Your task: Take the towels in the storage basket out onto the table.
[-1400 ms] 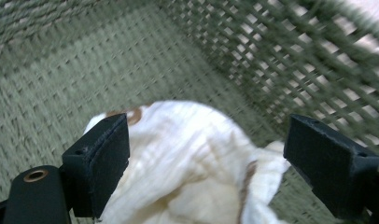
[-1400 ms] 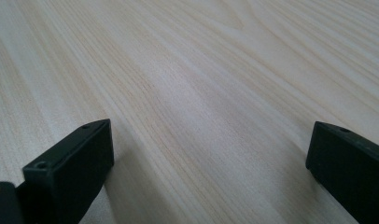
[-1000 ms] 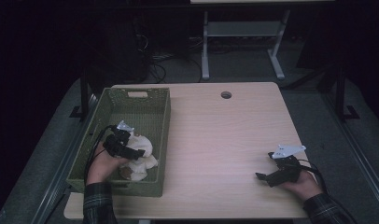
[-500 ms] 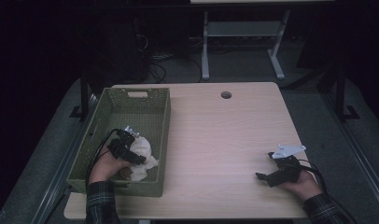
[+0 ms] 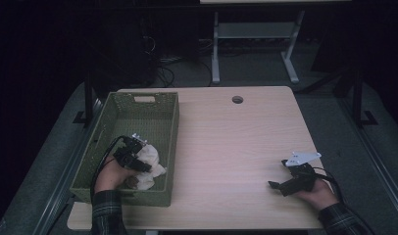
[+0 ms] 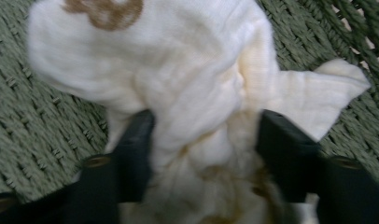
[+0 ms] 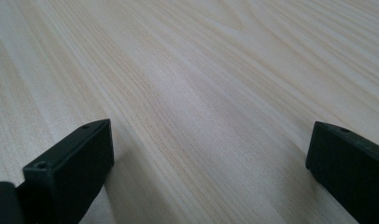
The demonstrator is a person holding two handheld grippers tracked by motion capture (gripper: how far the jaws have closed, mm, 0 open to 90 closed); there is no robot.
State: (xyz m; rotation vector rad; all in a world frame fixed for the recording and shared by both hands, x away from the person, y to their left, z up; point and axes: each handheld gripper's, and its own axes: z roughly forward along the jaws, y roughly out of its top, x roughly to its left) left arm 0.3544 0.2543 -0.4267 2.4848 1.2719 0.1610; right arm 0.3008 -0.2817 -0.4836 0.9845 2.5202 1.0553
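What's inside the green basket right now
A crumpled white cloth with brown marks lies in the green basket, the left gripper closing around it. Anything beneath the cloth is covered.

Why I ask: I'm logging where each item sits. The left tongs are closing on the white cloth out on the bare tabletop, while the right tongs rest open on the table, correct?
Not quite. The white cloth lies inside the green woven basket, not on the bare tabletop; the high view shows it. The left tongs have just been closing on it, and the right tongs do rest open on the table.
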